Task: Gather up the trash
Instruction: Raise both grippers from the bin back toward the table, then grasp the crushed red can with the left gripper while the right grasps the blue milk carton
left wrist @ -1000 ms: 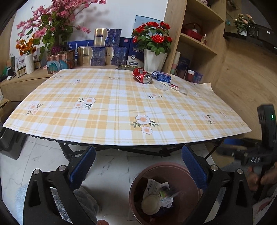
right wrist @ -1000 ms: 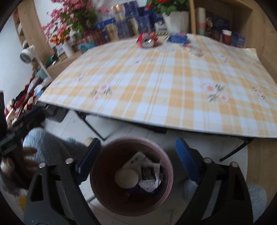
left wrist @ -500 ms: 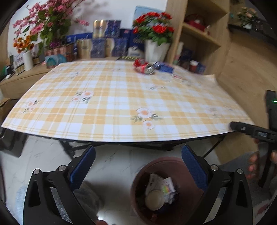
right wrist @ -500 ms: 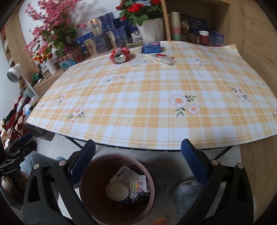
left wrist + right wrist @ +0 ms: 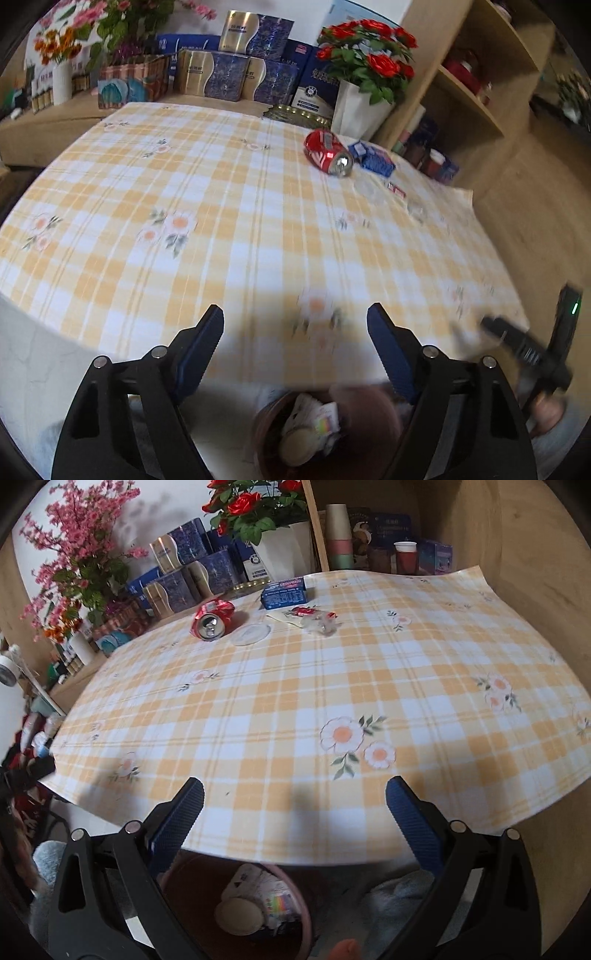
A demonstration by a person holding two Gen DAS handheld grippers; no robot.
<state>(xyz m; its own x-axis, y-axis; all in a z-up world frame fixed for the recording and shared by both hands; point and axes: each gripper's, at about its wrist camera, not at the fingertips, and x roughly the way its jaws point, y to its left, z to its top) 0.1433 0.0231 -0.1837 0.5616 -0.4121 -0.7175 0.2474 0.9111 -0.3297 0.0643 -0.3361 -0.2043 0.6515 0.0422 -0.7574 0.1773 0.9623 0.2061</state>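
Observation:
A crushed red can lies on its side at the far end of the yellow checked table, beside a blue box. My left gripper hangs over the table's near edge, its jaws closing with nothing between them. In the right wrist view the can, a clear round lid, a red wrapper and crumpled clear plastic lie at the back near the blue box. My right gripper is open and empty above the near edge. A brown bin with trash stands below.
Flower pots, gift boxes and a white vase of red roses line the back. A wooden shelf with cups stands to the right. The right gripper's body shows at the left view's right edge. The bin sits under the table edge.
Both grippers have moved from over the bin forward over the table's near edge; the bin has slid to the bottom of both views. The left jaws stand narrower than before.

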